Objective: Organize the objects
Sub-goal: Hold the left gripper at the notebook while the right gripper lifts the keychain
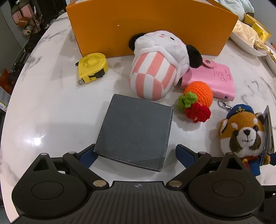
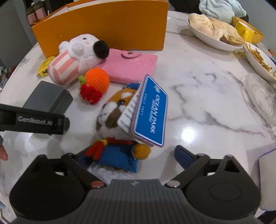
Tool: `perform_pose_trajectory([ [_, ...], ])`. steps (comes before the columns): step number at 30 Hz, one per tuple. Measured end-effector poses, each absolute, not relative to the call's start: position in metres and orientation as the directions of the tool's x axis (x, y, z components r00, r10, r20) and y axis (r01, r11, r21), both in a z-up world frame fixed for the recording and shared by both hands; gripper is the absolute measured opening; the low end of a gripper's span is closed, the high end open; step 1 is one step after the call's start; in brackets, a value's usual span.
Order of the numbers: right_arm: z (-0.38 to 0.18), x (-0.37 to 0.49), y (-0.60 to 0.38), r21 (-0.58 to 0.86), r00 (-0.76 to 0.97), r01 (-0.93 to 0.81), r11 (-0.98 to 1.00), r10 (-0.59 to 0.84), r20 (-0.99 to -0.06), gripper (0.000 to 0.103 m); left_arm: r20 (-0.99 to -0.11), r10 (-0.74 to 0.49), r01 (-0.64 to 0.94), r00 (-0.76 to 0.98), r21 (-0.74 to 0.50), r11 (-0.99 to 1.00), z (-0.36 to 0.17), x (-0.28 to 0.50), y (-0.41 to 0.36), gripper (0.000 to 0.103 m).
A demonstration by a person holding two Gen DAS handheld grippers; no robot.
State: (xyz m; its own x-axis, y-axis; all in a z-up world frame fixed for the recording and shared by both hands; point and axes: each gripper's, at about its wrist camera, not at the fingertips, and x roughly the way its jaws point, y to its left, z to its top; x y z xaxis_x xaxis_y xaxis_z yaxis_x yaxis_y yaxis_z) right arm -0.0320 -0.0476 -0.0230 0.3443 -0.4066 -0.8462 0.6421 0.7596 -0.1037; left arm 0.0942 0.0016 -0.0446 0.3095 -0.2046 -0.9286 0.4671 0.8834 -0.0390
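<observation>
An orange box (image 1: pixel 151 25) stands at the back of the marble table (image 1: pixel 51 103). In front lie a yellow tape measure (image 1: pixel 92 68), a pink-striped panda plush (image 1: pixel 158 65), a pink wallet (image 1: pixel 212 81), a crocheted orange with a red flower (image 1: pixel 196 101), a grey square box (image 1: pixel 136 131) and a red panda sailor plush (image 1: pixel 245 136). My left gripper (image 1: pixel 136 153) is open, its fingers either side of the grey box's near edge. My right gripper (image 2: pixel 129 155) is open around the red panda plush's body (image 2: pixel 117 155), which carries a blue tag (image 2: pixel 151 112).
White bowls of food (image 2: pixel 212 34) and a glass dish (image 2: pixel 262 98) stand at the right of the table. A yellow container (image 2: pixel 248 32) and a pale blue cloth (image 2: pixel 222 8) are behind them. The left gripper's body (image 2: pixel 34 120) shows in the right wrist view.
</observation>
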Motion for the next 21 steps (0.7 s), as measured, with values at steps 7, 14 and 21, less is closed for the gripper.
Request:
perform_pose_trajectory([
  [7, -0.018, -0.027, -0.042, -0.112, 0.362, 0.61, 0.784, -0.402, -0.841, 0.06, -0.927, -0.209, 0.471, 0.312, -0.04, 0.881, -0.041, 0.098, 0.004, 0.103],
  [14, -0.018, -0.029, -0.041, -0.102, 0.376, 0.596, 0.796, -0.39, -0.841, 0.056, -0.922, -0.214, 0.473, 0.322, -0.039, 0.88, -0.034, 0.089, 0.004, 0.095],
  [21, -0.018, -0.03, -0.039, -0.114, 0.378, 0.582, 0.806, -0.391, -0.839, 0.056, -0.919, -0.218, 0.475, 0.33, -0.038, 0.879, -0.032, 0.087, 0.003, 0.094],
])
